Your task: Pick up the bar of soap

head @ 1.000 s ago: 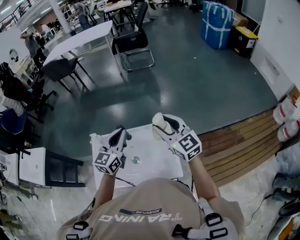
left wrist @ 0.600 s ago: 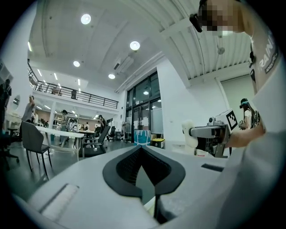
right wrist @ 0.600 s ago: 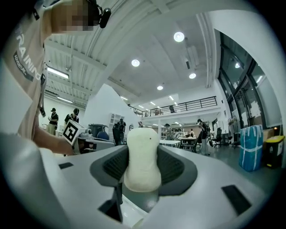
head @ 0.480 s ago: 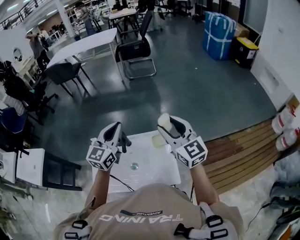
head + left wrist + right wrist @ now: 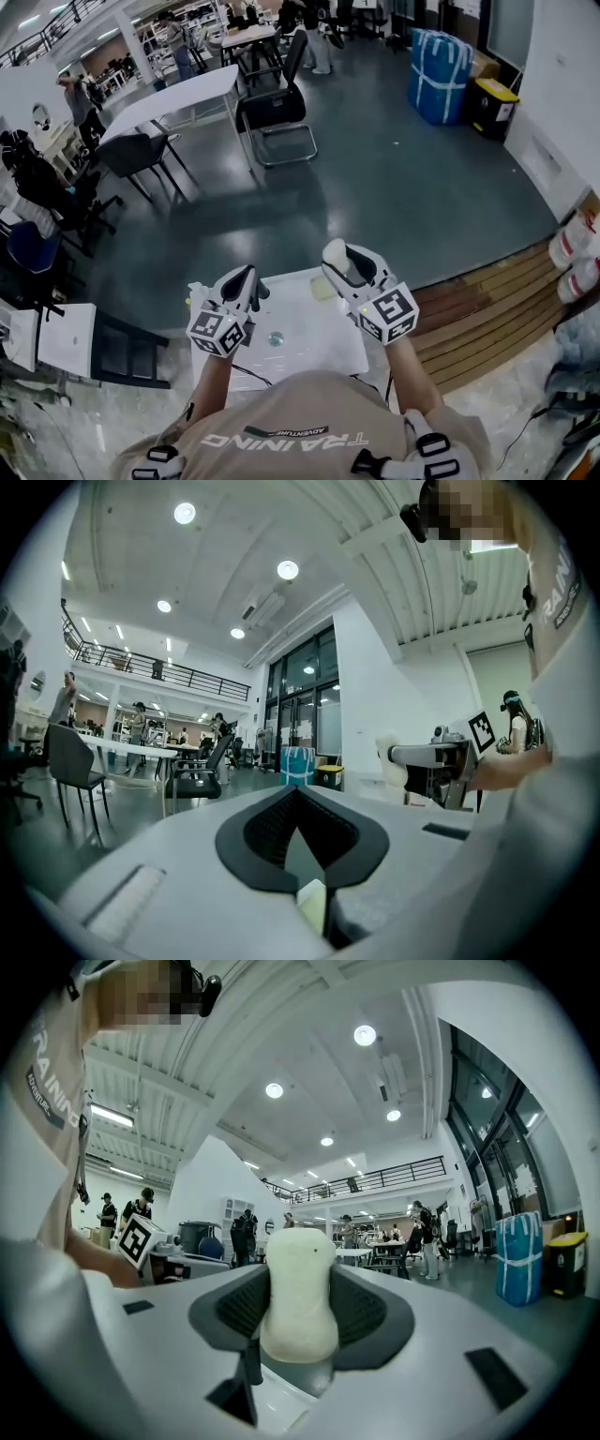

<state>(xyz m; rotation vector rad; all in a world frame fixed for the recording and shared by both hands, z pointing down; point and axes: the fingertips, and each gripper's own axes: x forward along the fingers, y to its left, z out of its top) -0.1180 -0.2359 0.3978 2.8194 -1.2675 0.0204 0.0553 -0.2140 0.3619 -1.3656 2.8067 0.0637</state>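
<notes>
The bar of soap (image 5: 300,1309) is a pale cream, rounded bar standing upright between the black pads of my right gripper (image 5: 300,1277), which is shut on it. In the head view the soap (image 5: 332,251) sticks out of the right gripper (image 5: 337,261), held above the far right corner of the small white table (image 5: 314,345). My left gripper (image 5: 241,279) hovers over the table's left side. Its pads (image 5: 267,822) meet at the tips with nothing between them. The left gripper view shows the right gripper (image 5: 405,761) with the soap off to the right.
A pale block (image 5: 322,288) lies on the table's far right corner and a small round object (image 5: 275,338) near its middle. Past the table is grey floor with a black chair (image 5: 274,112) and white tables (image 5: 173,94). Wooden boards (image 5: 478,300) lie to the right.
Both grippers have stayed above the table, shifting only slightly. The soap remains held in the right gripper, and the left gripper has come a little lower than half a second ago.
</notes>
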